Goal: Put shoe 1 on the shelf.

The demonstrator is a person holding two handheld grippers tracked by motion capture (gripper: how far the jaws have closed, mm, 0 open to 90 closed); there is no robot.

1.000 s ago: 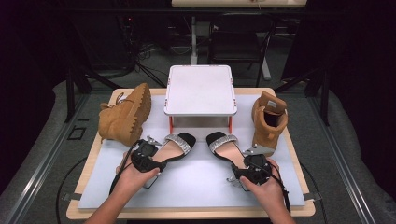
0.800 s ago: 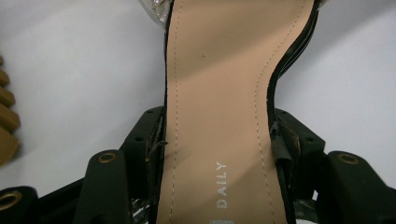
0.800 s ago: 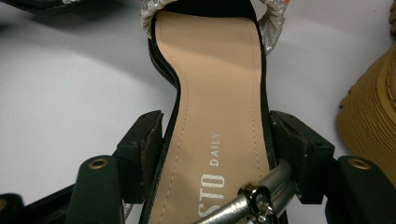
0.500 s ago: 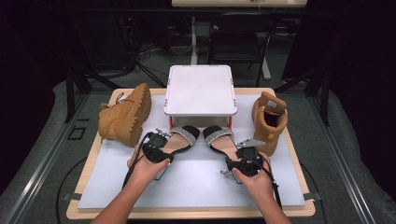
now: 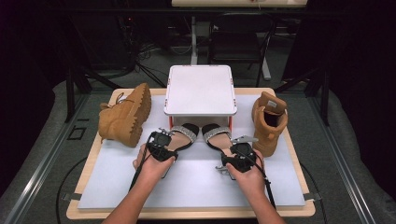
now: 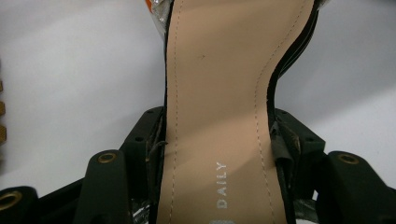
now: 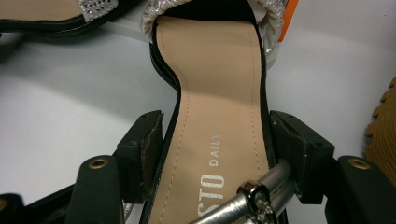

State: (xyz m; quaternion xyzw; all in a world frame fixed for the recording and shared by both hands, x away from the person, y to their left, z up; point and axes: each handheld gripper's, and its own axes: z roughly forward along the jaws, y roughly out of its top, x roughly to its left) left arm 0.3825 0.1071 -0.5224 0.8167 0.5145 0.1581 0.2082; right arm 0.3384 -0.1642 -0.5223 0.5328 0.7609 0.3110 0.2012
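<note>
From above we see two black sandals with silver straps, toes tucked under the white square stand (image 5: pixel 200 91). The left gripper (image 5: pixel 161 145) pinches the left sandal (image 5: pixel 180 136) at its heel; the right gripper (image 5: pixel 240 156) clamps the right sandal (image 5: pixel 215 135). Close up, tan insoles read "DAILY" (toes cut off).

From above, light falls bright and even on my white surface (image 5: pixel 196 182) while the room around it drops to near black, and my hands throw only faint, soft shadows. The high view is a touch soft and grainy. Down my left claw's camera the insole (image 6: pixel 219 116) is dim and slightly blurred; my right claw's view is brighter and crisper, with a glint on the metal buckle (image 7: pixel 254 196).
</note>
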